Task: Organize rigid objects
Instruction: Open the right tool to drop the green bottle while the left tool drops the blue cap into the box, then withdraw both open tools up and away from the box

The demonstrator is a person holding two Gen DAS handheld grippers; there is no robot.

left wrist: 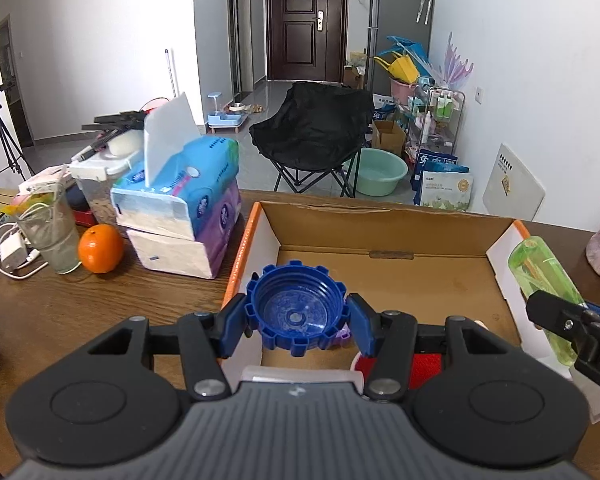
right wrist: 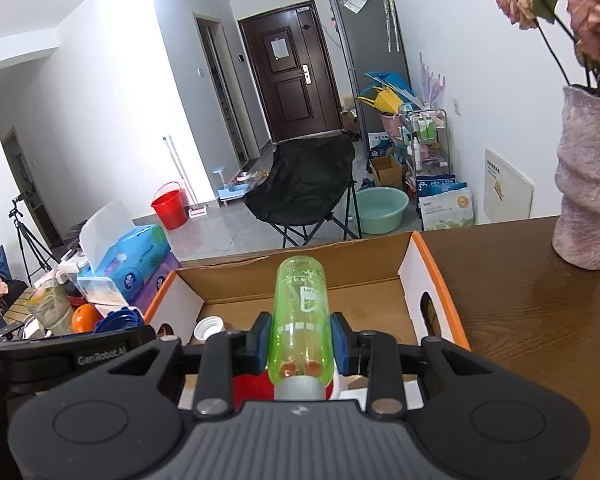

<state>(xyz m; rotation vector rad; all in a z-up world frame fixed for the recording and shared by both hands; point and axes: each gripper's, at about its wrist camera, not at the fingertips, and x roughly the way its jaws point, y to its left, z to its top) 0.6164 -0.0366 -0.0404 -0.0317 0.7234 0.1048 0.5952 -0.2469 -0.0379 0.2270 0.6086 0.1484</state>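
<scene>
- My left gripper (left wrist: 296,322) has its two blue pads pressed against the sides of a blue lid (left wrist: 296,308), a wide notched cap held open side up, so the jaws are closed on it about as far as its width allows
- The lid sits over the near left part of the cardboard box (left wrist: 384,224), above the box floor, close to the orange-edged left wall
- My right gripper (right wrist: 299,346) grips a clear green bottle (right wrist: 300,316) between its pads, closed snugly on the body; the bottle points away from me with its grey neck end nearest the camera
- The bottle hangs over the box (right wrist: 300,294), roughly in the middle of its width
- In the left view the same bottle (left wrist: 540,284) shows at the right wall of the box, held by the right gripper
- A white cap (right wrist: 209,326) lies inside the box near its left wall, and something red (right wrist: 252,390) shows low in the near end, though I cannot tell what it is
- On the wooden table (left wrist: 100,304), left of the box, stand stacked tissue packs (left wrist: 180,208), an orange (left wrist: 100,248) and a glass (left wrist: 56,236)
- A pink vase (right wrist: 586,184) with dried roses stands on the table well to the right of the box
</scene>
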